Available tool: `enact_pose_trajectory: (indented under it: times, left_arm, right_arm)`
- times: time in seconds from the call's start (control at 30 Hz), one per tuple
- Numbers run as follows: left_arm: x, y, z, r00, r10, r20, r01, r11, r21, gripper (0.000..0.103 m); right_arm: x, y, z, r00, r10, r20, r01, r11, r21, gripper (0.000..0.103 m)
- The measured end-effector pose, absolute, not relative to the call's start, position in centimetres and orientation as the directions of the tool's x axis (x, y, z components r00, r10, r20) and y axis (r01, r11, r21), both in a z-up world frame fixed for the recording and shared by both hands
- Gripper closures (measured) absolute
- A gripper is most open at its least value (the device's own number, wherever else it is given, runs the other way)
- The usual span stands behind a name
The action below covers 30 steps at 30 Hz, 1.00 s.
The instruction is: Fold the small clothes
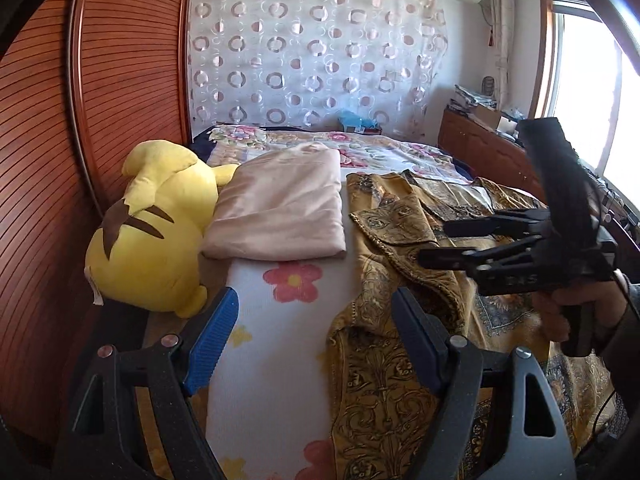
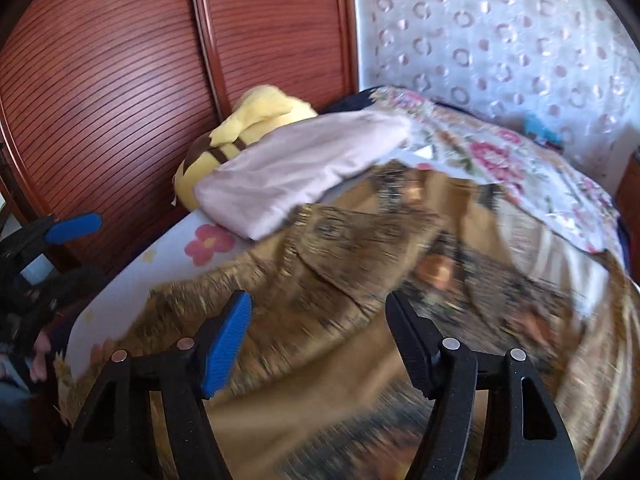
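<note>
Gold-brown ornate garment (image 1: pixel 400 240), pale pink folded cloth (image 1: pixel 280 216)

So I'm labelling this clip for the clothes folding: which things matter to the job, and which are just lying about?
Job:
gold patterned garment, spread unfolded
folded pale pink cloth
left gripper, open
right gripper, open

Lying about:
yellow plush toy
floral bedsheet
brown slatted wardrobe door
</note>
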<state>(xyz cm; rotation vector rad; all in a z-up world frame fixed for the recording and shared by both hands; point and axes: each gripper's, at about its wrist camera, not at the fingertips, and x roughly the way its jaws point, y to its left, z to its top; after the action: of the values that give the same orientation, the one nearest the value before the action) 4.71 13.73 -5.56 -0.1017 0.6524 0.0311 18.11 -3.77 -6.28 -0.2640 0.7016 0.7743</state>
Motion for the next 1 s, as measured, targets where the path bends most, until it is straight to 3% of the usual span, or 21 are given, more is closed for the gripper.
enact_pose_trajectory:
  times: [0.17,0.27,0.37,0.43,0.67,0.87,1.0]
  left_arm:
    - [4.4,14.1,-5.9,0.787,-0.002,-0.617,-0.068,0.994,-0.090,0.024]
    - [4.4,14.1,-5.9,0.784,-0.002,-0.621,-0.066,0.994,-0.087,0.024]
    - [4.5,14.0,-6.0,0.785,-0.011,-0.619,-0.060,0.994,-0.094,0.024]
    - [4.5,13.8,-6.0,0.788,-0.010,-0.615,-0.061,0.994,-0.094,0.024]
    - [4.6,12.6,-5.6,0.795,-0.022,-0.607,-0.036,0.996,-0.083,0.024]
    - [5.4,11.6,-5.8,0.792,-0.045,-0.609,-0.012,0.996,-0.090,0.024]
    - [6.9,10.8,-5.8,0.784,-0.047,-0.620,0.013,0.998,-0.058,0.024]
  right_arm:
    - [20.3,0.0,-7.8,0.500,0.487,-0.716,-0.718,0.695,-0.029,0.033]
    - [21.4,0.9,-8.9,0.509,0.439,-0.741,-0.705,0.706,-0.066,0.047]
    - [22.0,0.7,-9.4,0.523,0.428,-0.737,-0.705,0.704,-0.091,0.070]
    - [22.5,-0.2,-9.5,0.525,0.435,-0.732,-0.691,0.720,-0.067,0.094]
    - [21.8,-6.0,-8.4,0.547,0.524,-0.653,-0.644,0.762,0.071,0.097]
    - [19.9,-10.0,-9.7,0.575,0.540,-0.615,-0.627,0.773,0.092,0.094]
    - [19.6,-11.8,-10.0,0.617,0.496,-0.612,-0.606,0.795,0.034,0.069]
